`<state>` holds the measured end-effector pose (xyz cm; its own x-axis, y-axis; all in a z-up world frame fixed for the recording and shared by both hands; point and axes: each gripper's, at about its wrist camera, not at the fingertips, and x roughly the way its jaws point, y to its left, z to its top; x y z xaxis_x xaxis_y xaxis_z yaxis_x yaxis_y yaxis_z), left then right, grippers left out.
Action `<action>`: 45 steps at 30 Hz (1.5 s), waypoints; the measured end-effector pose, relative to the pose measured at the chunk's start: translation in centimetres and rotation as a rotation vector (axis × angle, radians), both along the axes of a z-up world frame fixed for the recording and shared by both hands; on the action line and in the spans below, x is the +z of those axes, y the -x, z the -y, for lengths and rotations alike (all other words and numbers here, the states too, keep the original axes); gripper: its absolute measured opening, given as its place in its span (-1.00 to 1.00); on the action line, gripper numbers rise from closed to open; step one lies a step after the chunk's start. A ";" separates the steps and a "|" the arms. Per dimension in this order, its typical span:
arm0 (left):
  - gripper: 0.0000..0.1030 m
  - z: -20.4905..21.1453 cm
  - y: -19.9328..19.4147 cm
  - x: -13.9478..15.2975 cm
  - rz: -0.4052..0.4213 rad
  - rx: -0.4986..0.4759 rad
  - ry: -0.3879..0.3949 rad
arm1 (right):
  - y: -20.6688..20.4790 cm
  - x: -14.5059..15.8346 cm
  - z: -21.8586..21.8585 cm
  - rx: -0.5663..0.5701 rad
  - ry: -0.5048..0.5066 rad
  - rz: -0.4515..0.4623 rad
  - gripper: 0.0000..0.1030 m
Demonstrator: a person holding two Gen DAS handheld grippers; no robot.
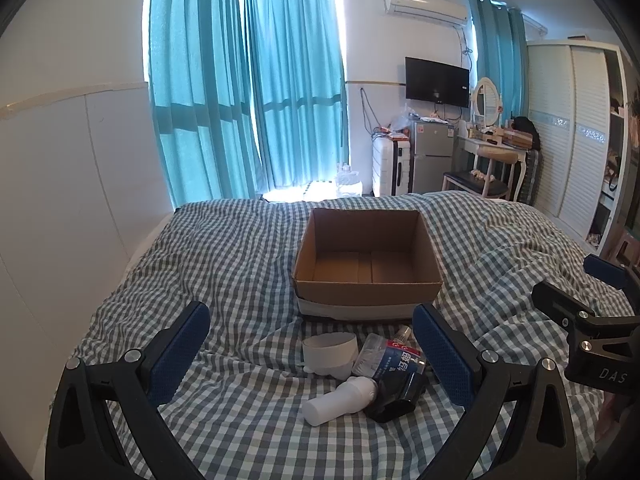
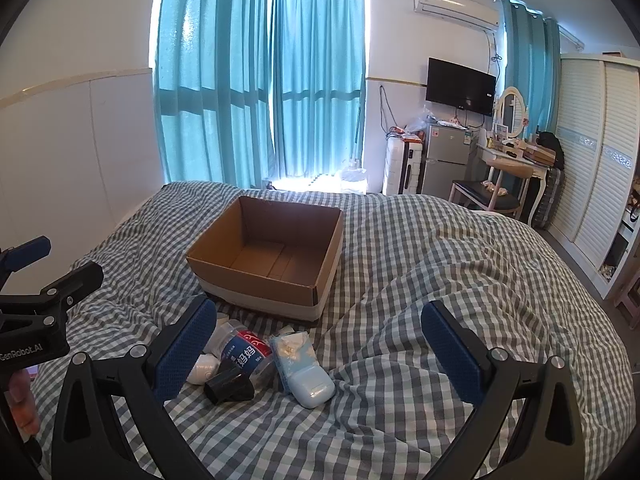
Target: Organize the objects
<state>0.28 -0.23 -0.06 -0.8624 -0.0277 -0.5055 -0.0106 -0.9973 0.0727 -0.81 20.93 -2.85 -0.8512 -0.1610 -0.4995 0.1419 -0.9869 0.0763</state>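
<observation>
Cardboard box [image 1: 368, 268] beyond small clutter, both claws wide apart.

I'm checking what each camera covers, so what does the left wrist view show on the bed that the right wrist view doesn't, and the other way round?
Only the left wrist view shows the paper cup and the whole white bottle. Only the right wrist view shows the light blue case and the tissue pack behind it. Both show the empty cardboard box, the labelled plastic bottle, the black object and the checked bedcover.
</observation>
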 end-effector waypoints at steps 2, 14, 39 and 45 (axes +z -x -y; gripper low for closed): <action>1.00 0.1 0.0 -0.1 0.001 0.002 0.000 | 0.0 0.0 0.1 0.001 0.000 -0.002 0.99; 1.00 0.1 -0.1 -0.3 0.005 0.010 0.000 | -0.7 0.5 0.4 0.013 -0.003 -0.027 0.99; 1.00 -1.1 1.7 0.0 0.057 0.020 0.002 | 2.1 1.7 0.1 0.091 -0.043 -0.007 0.99; 1.00 -1.3 2.5 -0.3 0.076 0.024 0.011 | 3.0 1.6 0.1 0.112 -0.052 0.008 0.99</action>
